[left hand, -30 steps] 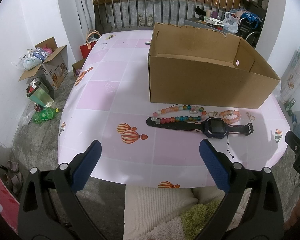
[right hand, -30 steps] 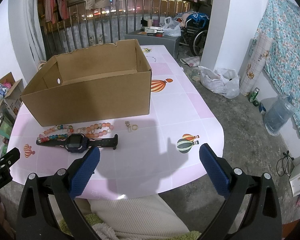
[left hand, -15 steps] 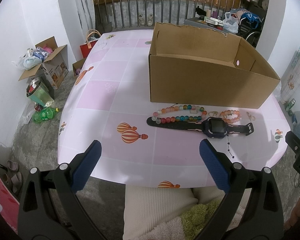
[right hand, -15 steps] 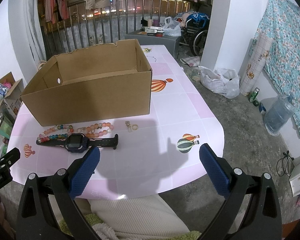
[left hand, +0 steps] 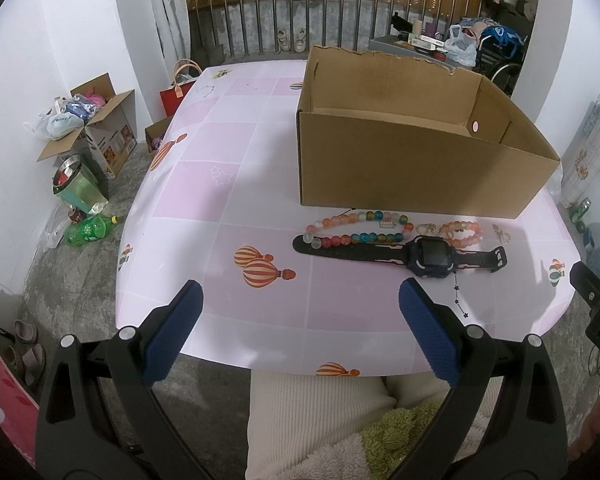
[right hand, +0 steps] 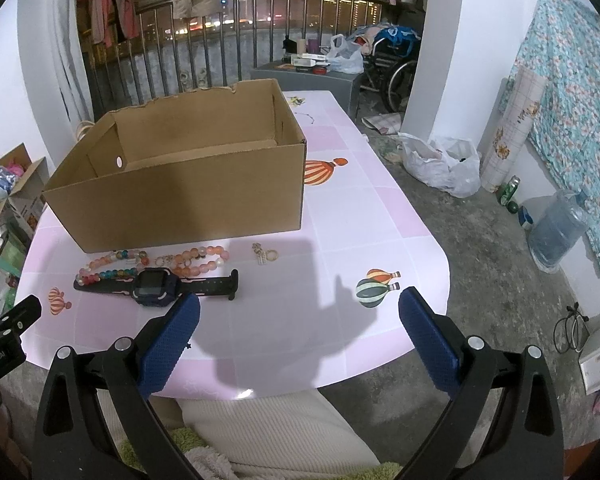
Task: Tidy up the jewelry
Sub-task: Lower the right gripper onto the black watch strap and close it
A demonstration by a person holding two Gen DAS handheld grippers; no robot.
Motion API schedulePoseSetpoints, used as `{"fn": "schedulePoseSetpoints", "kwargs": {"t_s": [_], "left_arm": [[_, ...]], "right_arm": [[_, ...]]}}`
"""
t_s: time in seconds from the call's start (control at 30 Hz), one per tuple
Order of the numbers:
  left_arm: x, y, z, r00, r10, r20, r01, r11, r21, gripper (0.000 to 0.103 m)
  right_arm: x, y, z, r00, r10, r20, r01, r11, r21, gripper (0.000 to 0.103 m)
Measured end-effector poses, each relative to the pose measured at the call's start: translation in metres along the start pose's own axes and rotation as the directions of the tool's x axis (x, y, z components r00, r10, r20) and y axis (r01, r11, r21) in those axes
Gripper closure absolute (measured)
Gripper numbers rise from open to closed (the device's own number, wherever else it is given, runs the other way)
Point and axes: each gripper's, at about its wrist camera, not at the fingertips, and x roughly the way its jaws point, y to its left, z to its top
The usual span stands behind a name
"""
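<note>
2 blue pads of the left gripper (left hand: 298, 300) stand spread wide and hold nothing above the near edge of the pink table (left hand: 204, 184), with bare cloth stretching left of the cardboard box (left hand: 412, 168); the beaded bracelets (left hand: 356, 230) and dark watch (left hand: 432, 256) lie in a row just before the box's front wall. From the right wrist, the right gripper (right hand: 300, 314) also gapes wide and empty over the near edge, the watch (right hand: 154, 284) beside its left pad, 2 small rings (right hand: 265, 256) apart to the right, and open tabletop reaching the rounded right edge.
</note>
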Motion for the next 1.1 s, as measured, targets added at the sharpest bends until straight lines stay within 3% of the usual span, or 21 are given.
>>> {"fn": "schedulePoseSetpoints", "kwargs": {"t_s": [0.63,0.83,0.93,1.0,1.1], "left_arm": [[0.017,-0.003,0.010,0.999,0.033,-0.017,-0.033,0.999,0.000,0.008],[0.030,-0.003,0.011,0.999,0.035,0.014,-0.035,0.999,0.018,0.008],[0.035,0.000,0.012,0.997,-0.064,0.053,0.062,0.997,0.041,0.008],[0.038,0.004,0.012,0.989,-0.132,0.073,0.131,0.991,0.023,0.008],[0.045,0.009,0.015,0.979,-0.191,0.073,0.193,0.981,-0.021,0.008]], "right_arm": [[0.034,-0.005,0.001,0.998,0.025,-0.060,-0.025,1.000,0.002,0.006],[0.048,0.001,0.002,0.995,0.095,-0.019,-0.096,0.995,-0.028,0.006],[0.059,0.009,0.002,0.991,0.136,-0.011,-0.136,0.986,-0.098,0.006],[0.069,0.013,0.002,0.976,0.213,-0.042,-0.217,0.969,-0.121,0.006],[0.077,0.014,0.002,0.966,0.252,-0.052,-0.257,0.959,-0.119,0.006]]}}
